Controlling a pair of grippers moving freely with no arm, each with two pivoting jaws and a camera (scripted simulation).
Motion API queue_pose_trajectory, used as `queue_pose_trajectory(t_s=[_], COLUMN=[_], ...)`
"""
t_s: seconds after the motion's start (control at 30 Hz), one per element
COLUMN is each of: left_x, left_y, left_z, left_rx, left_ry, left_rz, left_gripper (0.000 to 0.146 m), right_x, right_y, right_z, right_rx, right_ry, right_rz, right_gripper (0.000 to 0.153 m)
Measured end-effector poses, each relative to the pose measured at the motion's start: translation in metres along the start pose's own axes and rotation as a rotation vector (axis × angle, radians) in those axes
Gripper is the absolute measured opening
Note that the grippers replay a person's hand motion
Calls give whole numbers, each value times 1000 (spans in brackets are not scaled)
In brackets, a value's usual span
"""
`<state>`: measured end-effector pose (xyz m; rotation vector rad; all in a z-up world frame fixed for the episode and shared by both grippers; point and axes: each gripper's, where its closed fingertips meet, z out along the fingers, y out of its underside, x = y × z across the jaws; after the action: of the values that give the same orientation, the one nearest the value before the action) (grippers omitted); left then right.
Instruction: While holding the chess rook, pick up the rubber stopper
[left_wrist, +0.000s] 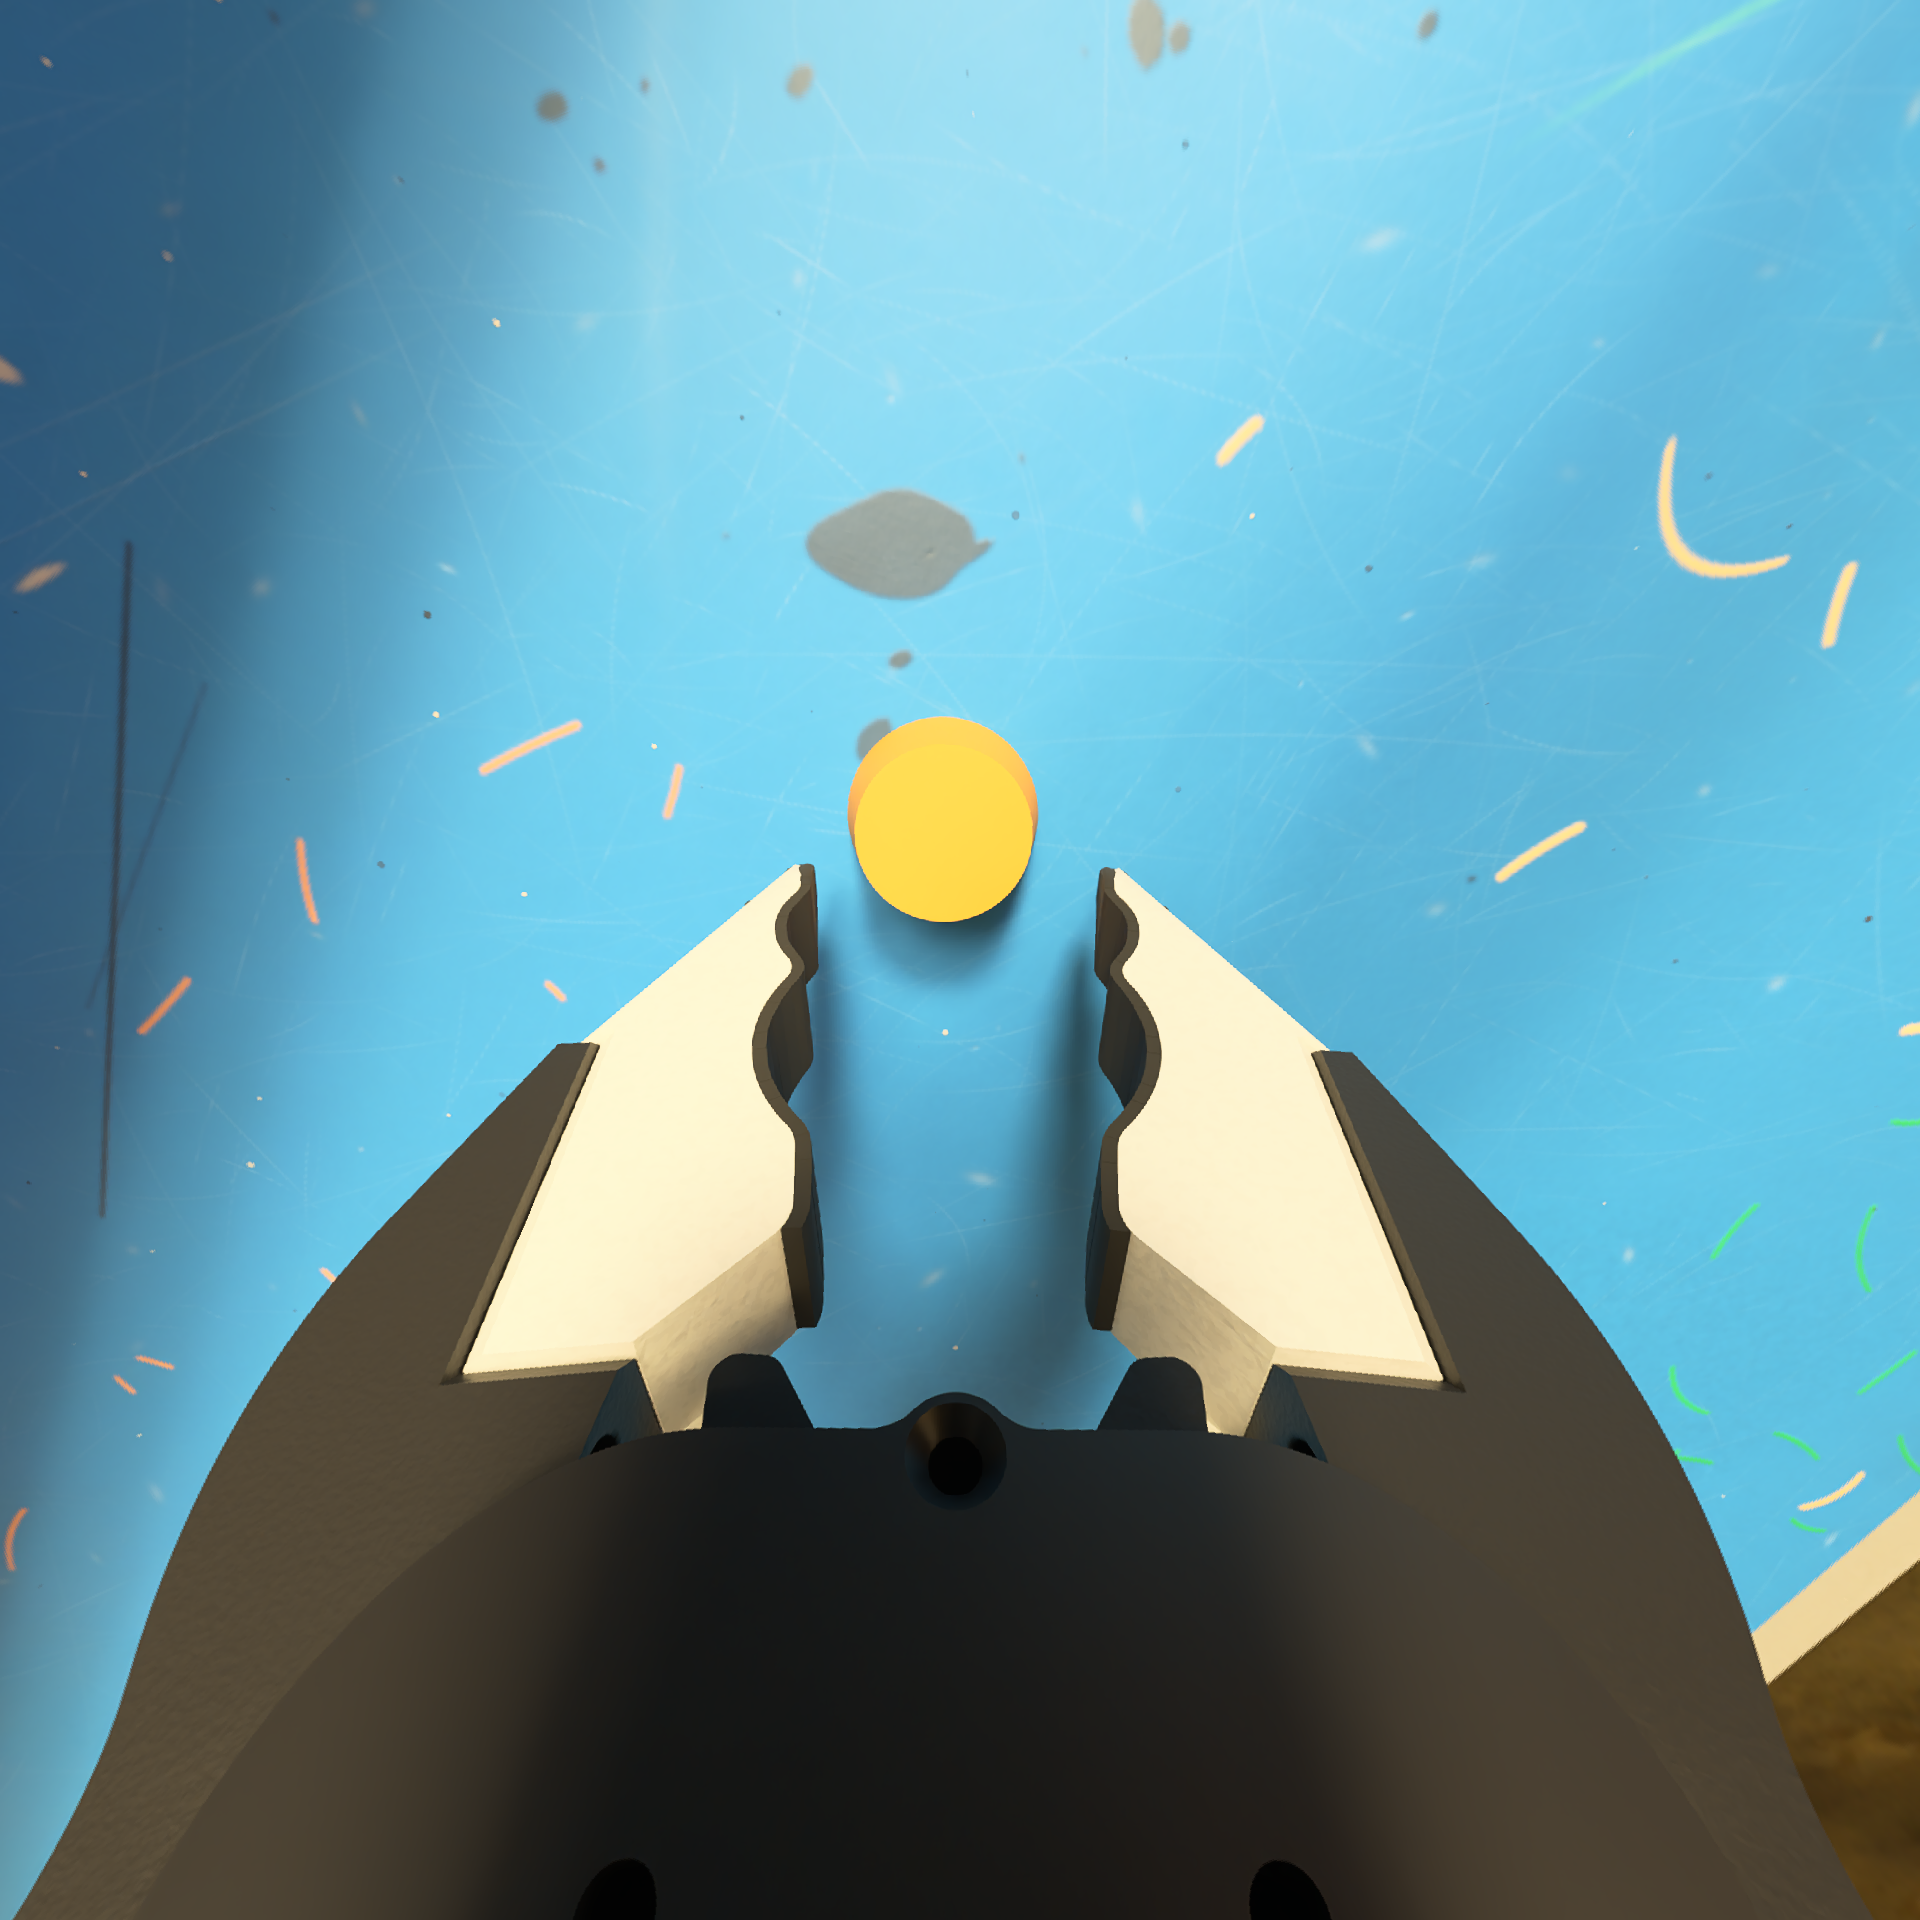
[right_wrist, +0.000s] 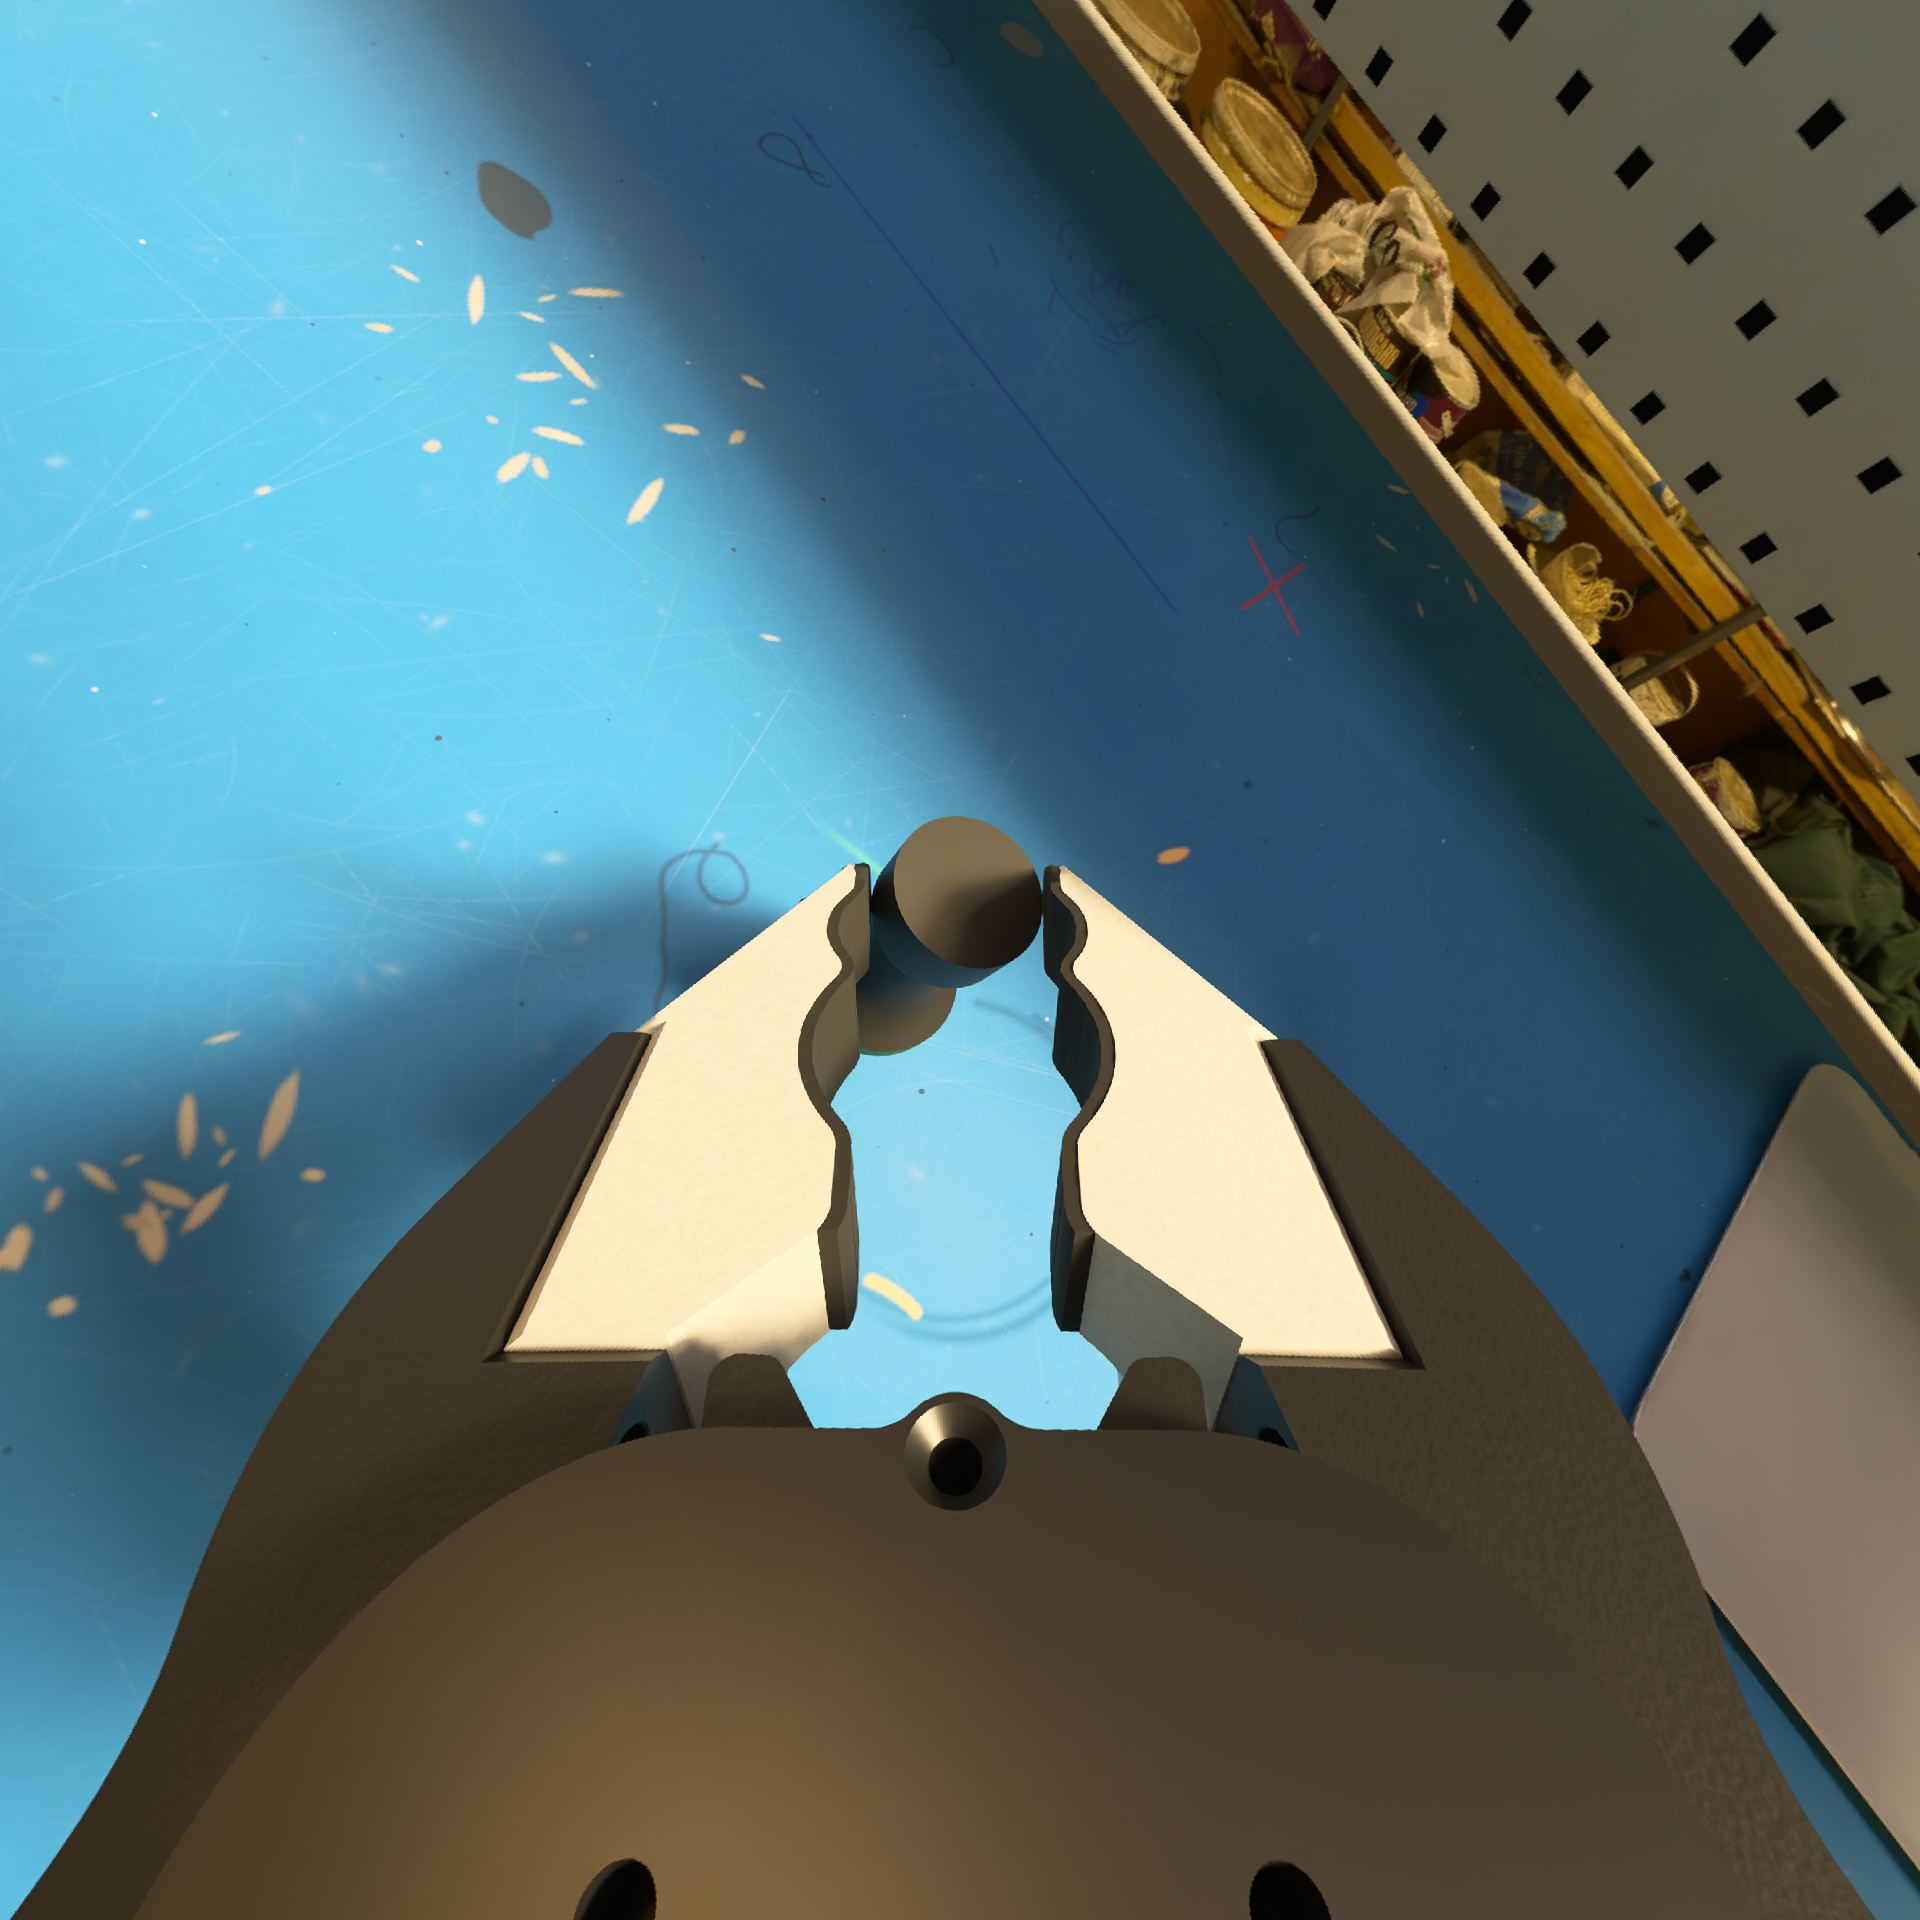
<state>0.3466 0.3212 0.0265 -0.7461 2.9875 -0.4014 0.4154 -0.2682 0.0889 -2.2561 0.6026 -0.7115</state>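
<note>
A yellow round rubber stopper (left_wrist: 942, 831) stands on the blue table top (left_wrist: 1351, 727), seen from above. My left gripper (left_wrist: 957, 878) is open and empty, above the stopper, which lies just ahead of and between the fingertips. Whether they touch it I cannot tell. My right gripper (right_wrist: 957, 873) is shut on a dark chess rook (right_wrist: 961, 899), pinched between the fingertips, its round end facing the camera. The rook's other end shows below it, over the table (right_wrist: 312, 675).
The table's pale edge (left_wrist: 1834, 1595) shows at the lower right of the left wrist view. In the right wrist view the table's edge (right_wrist: 1455, 499) runs diagonally, with cluttered shelves and a grey pegboard (right_wrist: 1714, 260) beyond. A white flat sheet (right_wrist: 1808, 1351) lies at the right.
</note>
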Motion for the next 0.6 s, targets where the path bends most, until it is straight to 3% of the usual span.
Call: queue_pose_trajectory(t_s=[0.13, 0.27, 0.6], left_x=[3, 4, -65], left_y=[7, 1, 3], left_z=[12, 9, -17], left_rx=[-87, -49, 101], left_ry=[2, 21, -216], left_rz=[25, 26, -197], left_gripper=[47, 31, 31], right_x=[-1, 0, -2], right_y=[0, -1, -2], right_z=[0, -1, 0], right_rx=[-1, 2, 3], right_ry=[-1, 0, -4], right_rz=[-3, -3, -7], right_gripper=[33, 33, 33])
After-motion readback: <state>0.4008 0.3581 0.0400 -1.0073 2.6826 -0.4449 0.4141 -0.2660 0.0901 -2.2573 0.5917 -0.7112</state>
